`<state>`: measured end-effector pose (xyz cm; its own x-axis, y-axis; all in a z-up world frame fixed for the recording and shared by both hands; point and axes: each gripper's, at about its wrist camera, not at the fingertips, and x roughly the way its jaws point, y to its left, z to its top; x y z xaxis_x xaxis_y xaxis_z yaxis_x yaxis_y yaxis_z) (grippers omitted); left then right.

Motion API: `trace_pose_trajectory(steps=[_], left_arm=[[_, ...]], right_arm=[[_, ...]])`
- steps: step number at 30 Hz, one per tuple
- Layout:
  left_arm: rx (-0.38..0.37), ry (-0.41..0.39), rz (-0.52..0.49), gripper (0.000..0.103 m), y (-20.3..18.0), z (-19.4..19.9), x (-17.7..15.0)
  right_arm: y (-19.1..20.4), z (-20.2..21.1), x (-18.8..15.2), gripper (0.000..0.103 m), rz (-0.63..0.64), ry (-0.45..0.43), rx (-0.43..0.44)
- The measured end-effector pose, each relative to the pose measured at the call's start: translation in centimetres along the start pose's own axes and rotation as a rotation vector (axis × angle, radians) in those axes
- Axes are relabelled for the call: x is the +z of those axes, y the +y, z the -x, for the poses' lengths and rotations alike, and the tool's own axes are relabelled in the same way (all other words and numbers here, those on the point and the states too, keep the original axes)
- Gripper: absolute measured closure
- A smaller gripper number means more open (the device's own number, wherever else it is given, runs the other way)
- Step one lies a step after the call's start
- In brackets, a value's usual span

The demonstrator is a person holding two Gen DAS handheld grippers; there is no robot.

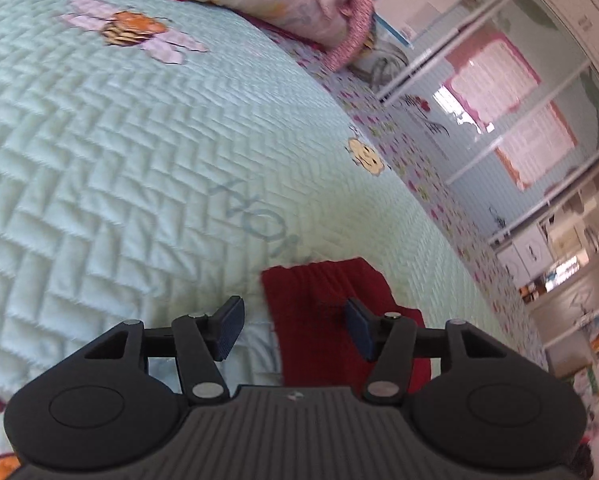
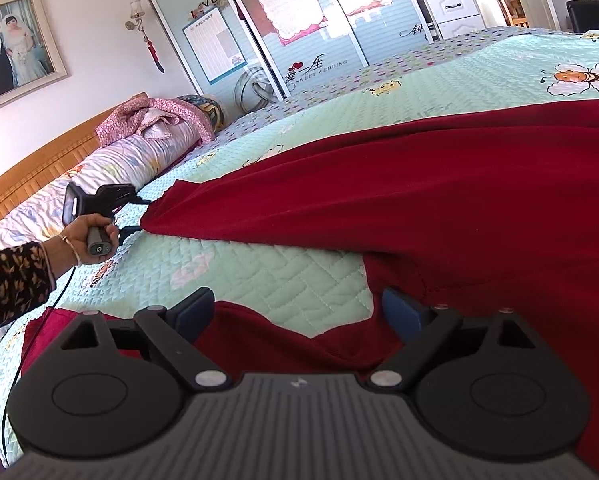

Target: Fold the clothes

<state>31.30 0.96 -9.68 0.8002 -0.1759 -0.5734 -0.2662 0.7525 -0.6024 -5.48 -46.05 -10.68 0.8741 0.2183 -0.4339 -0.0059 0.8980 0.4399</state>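
A dark red garment (image 2: 419, 200) lies spread across the mint green quilt (image 2: 259, 272). One long sleeve stretches left to its cuff (image 2: 159, 216). In the left wrist view that cuff (image 1: 323, 320) lies on the quilt (image 1: 139, 160), under and between my left gripper's (image 1: 295, 328) open fingers. A hand (image 2: 87, 228) holds the left gripper (image 2: 137, 218) at the sleeve end. My right gripper (image 2: 299, 314) is open, low over a curved edge of the red fabric (image 2: 259, 336), with nothing pinched.
A rolled floral duvet (image 2: 139, 152) with a pink cloth (image 2: 155, 114) on it lies by the wooden headboard (image 2: 39, 160). Sliding wardrobe doors (image 2: 299, 20) stand beyond the bed's far edge. A black cable (image 2: 31, 344) hangs off the near left.
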Motion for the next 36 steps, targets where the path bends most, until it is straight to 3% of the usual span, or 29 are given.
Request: trace_pose_trajectory(steps=[1, 2, 11, 14, 18, 20, 22, 25, 26, 28, 30, 34, 36], left_arm=[[0.000, 0.014, -0.021, 0.083, -0.3, -0.4, 0.1], [0.007, 0.010, -0.037, 0.091, -0.5, -0.4, 0.2], [0.115, -0.152, -0.139, 0.090, -0.9, 2.9, -0.1], [0.163, -0.075, -0.088, 0.085, 0.6, 1.4, -0.2], [0.162, -0.086, -0.028, 0.079, 1.7, 1.9, 0.0], [0.215, -0.135, -0.036, 0.066, 1.2, 3.0, 0.2], [0.311, -0.256, -0.007, 0.050, 0.8, 5.2, 0.3], [0.436, -0.374, 0.079, 0.045, 0.7, 8.3, 0.7], [0.436, -0.380, 0.076, 0.045, 0.3, 8.9, 0.8], [0.303, -0.287, -0.057, 0.046, -2.2, 9.1, -0.3], [0.137, -0.139, -0.268, 0.046, -6.3, 8.9, -3.7], [-0.181, 0.100, -0.628, 0.046, -14.7, 10.5, -15.1], [-0.306, 0.205, -0.757, 0.045, -18.3, 11.3, -20.5]], right_arm=[[0.0, 0.0, 0.0, 0.012, 0.001, 0.000, -0.001], [0.0, -0.1, 0.0, 0.012, 0.001, 0.000, -0.001], [0.1, 0.0, 0.0, 0.012, 0.006, 0.004, -0.006], [0.0, 0.1, 0.1, 0.012, 0.004, 0.003, -0.004], [-0.1, 0.2, 0.1, 0.011, 0.000, 0.002, 0.000], [-0.3, 0.2, 0.1, 0.012, -0.004, 0.000, 0.003], [-0.3, 0.3, 0.1, 0.012, -0.011, -0.002, 0.009], [-0.5, 0.4, 0.1, 0.012, -0.021, -0.007, 0.016], [-0.5, 0.4, 0.1, 0.012, -0.025, -0.008, 0.019], [-0.6, 0.5, 0.2, 0.012, -0.035, -0.009, 0.026], [-0.9, 0.6, 0.4, 0.012, -0.055, -0.007, 0.039], [-1.3, 0.9, 0.8, 0.012, -0.094, -0.002, 0.063], [-1.5, 1.1, 1.0, 0.012, -0.114, 0.000, 0.076]])
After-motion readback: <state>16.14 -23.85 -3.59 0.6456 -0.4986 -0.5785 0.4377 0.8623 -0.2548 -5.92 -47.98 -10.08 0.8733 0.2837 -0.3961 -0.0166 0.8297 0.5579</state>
